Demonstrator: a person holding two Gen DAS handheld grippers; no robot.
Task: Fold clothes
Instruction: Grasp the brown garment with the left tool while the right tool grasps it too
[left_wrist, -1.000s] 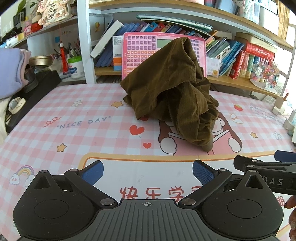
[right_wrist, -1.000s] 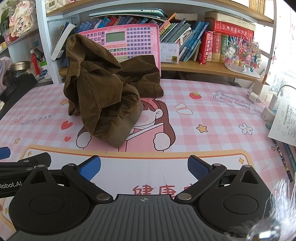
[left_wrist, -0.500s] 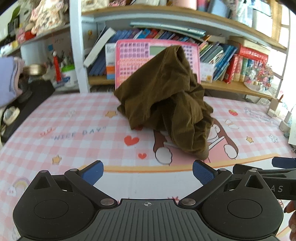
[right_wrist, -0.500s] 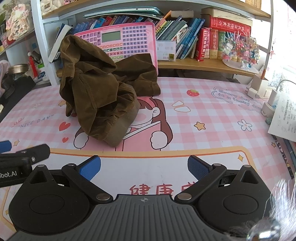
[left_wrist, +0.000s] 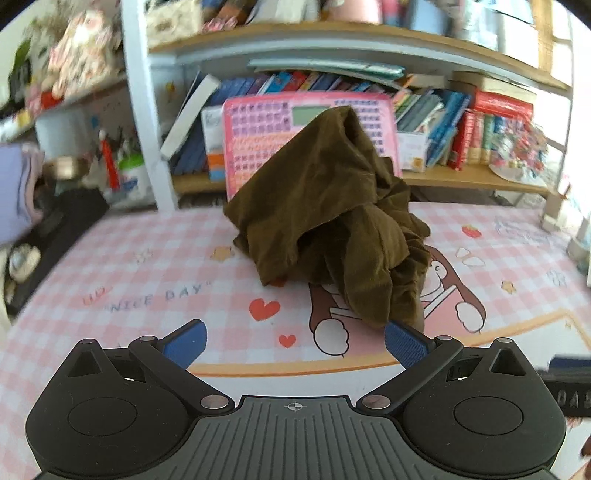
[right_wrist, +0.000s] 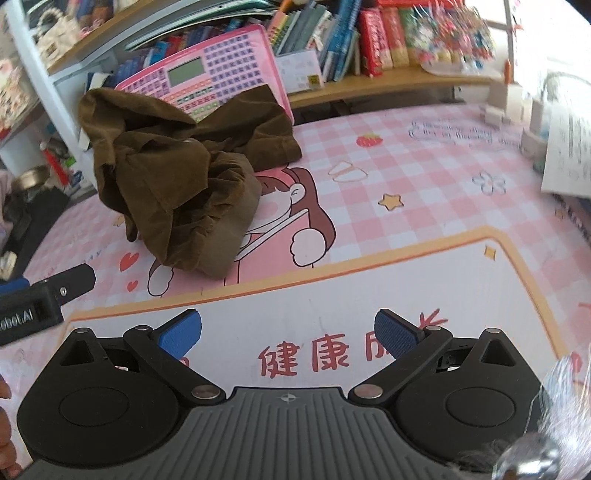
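A crumpled brown corduroy garment (left_wrist: 332, 229) lies in a heap on the pink checked table mat (left_wrist: 147, 280), leaning against a pink toy keyboard (left_wrist: 258, 122). It also shows in the right wrist view (right_wrist: 177, 184). My left gripper (left_wrist: 295, 341) is open and empty, just short of the heap's near edge. My right gripper (right_wrist: 288, 332) is open and empty over the white part of the mat (right_wrist: 332, 295), to the right of the heap. The left gripper's side shows in the right wrist view (right_wrist: 44, 295).
A bookshelf with books (left_wrist: 461, 125) runs along the back of the table. Dark items and a purple cloth (left_wrist: 14, 192) sit at the left edge. Papers (right_wrist: 569, 155) and small boxes lie at the right edge.
Both grippers have moved forward toward the garment. The left one now nearly reaches the heap's near edge. The right view has tilted and shifted right. Both stay open.
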